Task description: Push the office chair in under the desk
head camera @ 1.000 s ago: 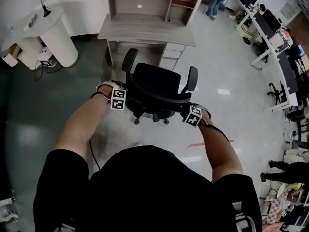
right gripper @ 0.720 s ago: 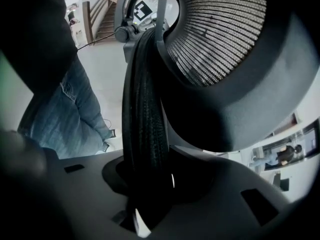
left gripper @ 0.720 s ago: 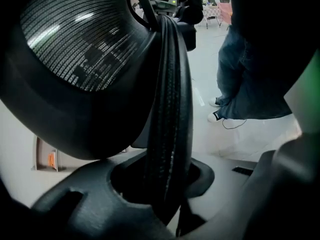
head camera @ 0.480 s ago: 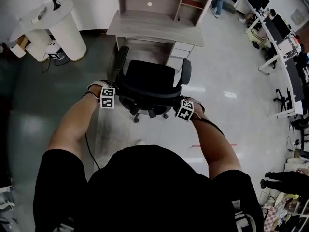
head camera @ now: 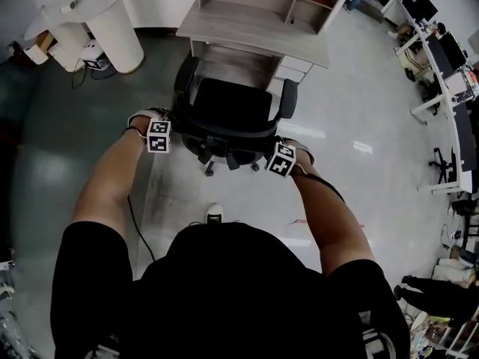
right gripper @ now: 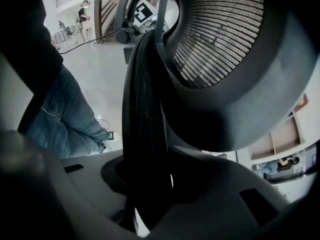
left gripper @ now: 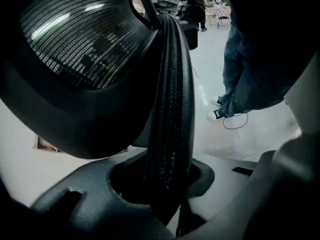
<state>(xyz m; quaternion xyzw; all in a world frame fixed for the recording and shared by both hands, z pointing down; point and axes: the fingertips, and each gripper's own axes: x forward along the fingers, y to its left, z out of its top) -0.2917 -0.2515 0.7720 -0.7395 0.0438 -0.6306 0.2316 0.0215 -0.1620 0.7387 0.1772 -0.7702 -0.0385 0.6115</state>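
Black mesh and plastic made up the chair [head camera: 228, 107], which was seen on the floor just short of the desk [head camera: 254, 30], its seat turned toward the knee space and not yet under the front edge. Its backrest rim was held near both ends. The left gripper [left gripper: 165, 184] was closed on the rim at the left, with the rim filling the narrow gap between the jaws. The right gripper [right gripper: 145, 184] was closed on it likewise at the right, though a sliver of light was seen beside the rim there, so that grip was judged the looser.

The right armrest [head camera: 288, 99] was lined up close to the drawers [head camera: 297, 69] at the right of the knee space, and the left armrest [head camera: 184, 73] was near the desk's left end. If the chair were pushed on without being centred, an armrest could be caught against the drawers or the front edge, and the seat could be swivelled aside. A slack right hold could be slipped off the rim under a hard push. A shoe [head camera: 214, 214] was seen behind the castors, apart from them.
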